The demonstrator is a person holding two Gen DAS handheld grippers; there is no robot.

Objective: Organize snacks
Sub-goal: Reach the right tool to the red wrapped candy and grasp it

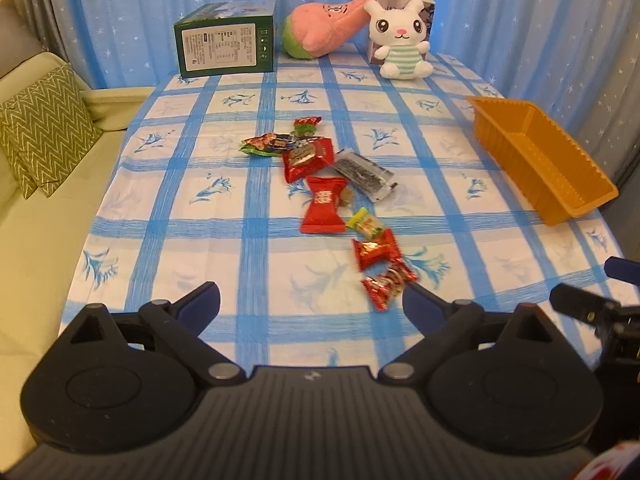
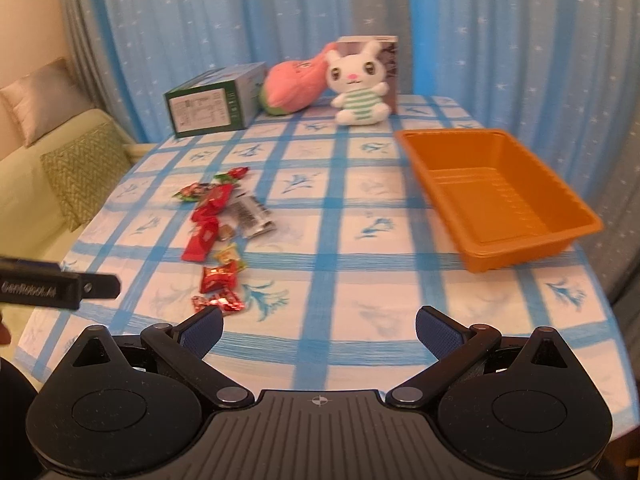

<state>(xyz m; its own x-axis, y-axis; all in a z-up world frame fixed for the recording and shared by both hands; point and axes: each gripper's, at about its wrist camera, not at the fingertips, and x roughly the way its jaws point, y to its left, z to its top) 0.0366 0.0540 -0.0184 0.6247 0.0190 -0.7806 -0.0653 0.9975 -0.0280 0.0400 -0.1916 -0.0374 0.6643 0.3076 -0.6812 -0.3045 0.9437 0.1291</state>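
Several wrapped snacks (image 1: pixel 324 184) lie scattered in a loose line down the middle of the blue-checked tablecloth (image 1: pixel 224 248), mostly red packets with a silver one (image 1: pixel 366 174) among them. The same snacks (image 2: pixel 218 236) show left of centre in the right wrist view. An empty orange tray (image 1: pixel 540 160) sits at the table's right side, also the orange tray (image 2: pixel 496 196). My left gripper (image 1: pixel 312 300) hovers open over the near table, its right finger beside the nearest red candy (image 1: pixel 386 282). My right gripper (image 2: pixel 319 326) is open over bare cloth, nothing between its fingers.
At the far edge stand a green box (image 1: pixel 226 42), a pink plush (image 1: pixel 324 30) and a white rabbit plush (image 1: pixel 402 38) against a small box. A sofa with a green zigzag cushion (image 1: pixel 44 128) lies left. Blue starred curtains hang behind.
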